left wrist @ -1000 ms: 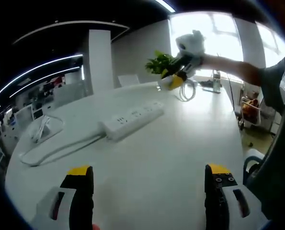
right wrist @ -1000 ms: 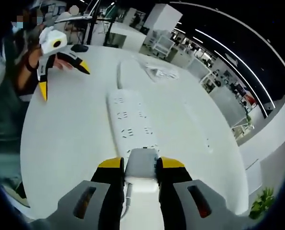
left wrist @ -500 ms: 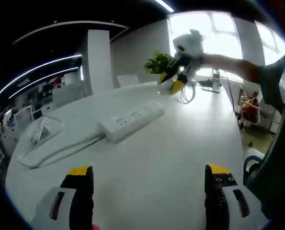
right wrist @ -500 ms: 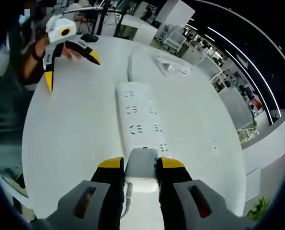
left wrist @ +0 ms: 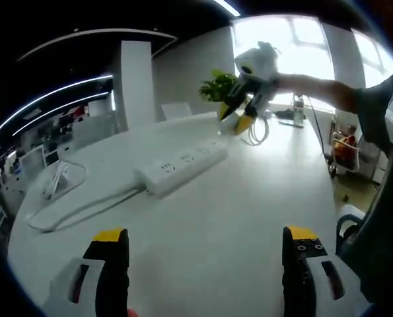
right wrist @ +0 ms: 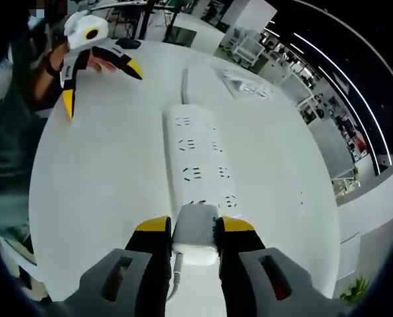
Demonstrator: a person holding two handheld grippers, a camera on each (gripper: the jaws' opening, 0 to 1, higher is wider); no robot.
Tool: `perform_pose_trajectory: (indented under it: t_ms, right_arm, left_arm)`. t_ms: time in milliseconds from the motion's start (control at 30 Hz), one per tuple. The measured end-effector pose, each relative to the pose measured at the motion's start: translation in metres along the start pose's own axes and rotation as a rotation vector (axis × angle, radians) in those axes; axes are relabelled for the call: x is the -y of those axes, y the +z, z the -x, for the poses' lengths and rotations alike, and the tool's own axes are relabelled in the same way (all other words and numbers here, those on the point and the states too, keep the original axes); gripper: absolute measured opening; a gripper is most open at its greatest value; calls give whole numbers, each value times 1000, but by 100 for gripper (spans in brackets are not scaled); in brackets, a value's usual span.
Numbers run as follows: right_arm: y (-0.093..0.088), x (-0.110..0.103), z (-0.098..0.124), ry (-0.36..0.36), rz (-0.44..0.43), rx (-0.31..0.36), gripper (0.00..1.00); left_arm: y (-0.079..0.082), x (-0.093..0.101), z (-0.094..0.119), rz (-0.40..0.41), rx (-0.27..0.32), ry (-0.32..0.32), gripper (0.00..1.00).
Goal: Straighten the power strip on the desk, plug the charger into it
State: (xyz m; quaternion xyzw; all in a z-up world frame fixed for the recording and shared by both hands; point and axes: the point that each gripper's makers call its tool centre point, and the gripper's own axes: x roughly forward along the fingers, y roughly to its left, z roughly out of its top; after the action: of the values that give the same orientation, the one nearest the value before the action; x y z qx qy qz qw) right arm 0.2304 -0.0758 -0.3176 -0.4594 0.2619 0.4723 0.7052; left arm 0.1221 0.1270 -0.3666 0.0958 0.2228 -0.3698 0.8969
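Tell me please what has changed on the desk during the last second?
The right gripper, shut on the charger, has moved closer over the near end of the power strip. The left gripper stays open above the desk. The power strip itself has not moved.

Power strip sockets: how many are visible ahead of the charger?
About 7 on the power strip: rough pairs running away from the charger; the nearest pair sits at its edge, and more may be hidden beneath.

The charger point(right wrist: 195, 231) hides the near end of the power strip point(right wrist: 199, 165); its prongs can't be seen, and the cord point(right wrist: 176, 274) drops behind the jaws.
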Motion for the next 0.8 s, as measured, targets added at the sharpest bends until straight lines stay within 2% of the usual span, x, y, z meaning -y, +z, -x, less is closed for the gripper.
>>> perform_pose_trajectory:
  t_ms: [800]
  right_arm:
    - [-8,5,-16,30,36,-65,25]
  left_arm:
    - [-3,-3,3,8,5,7,100]
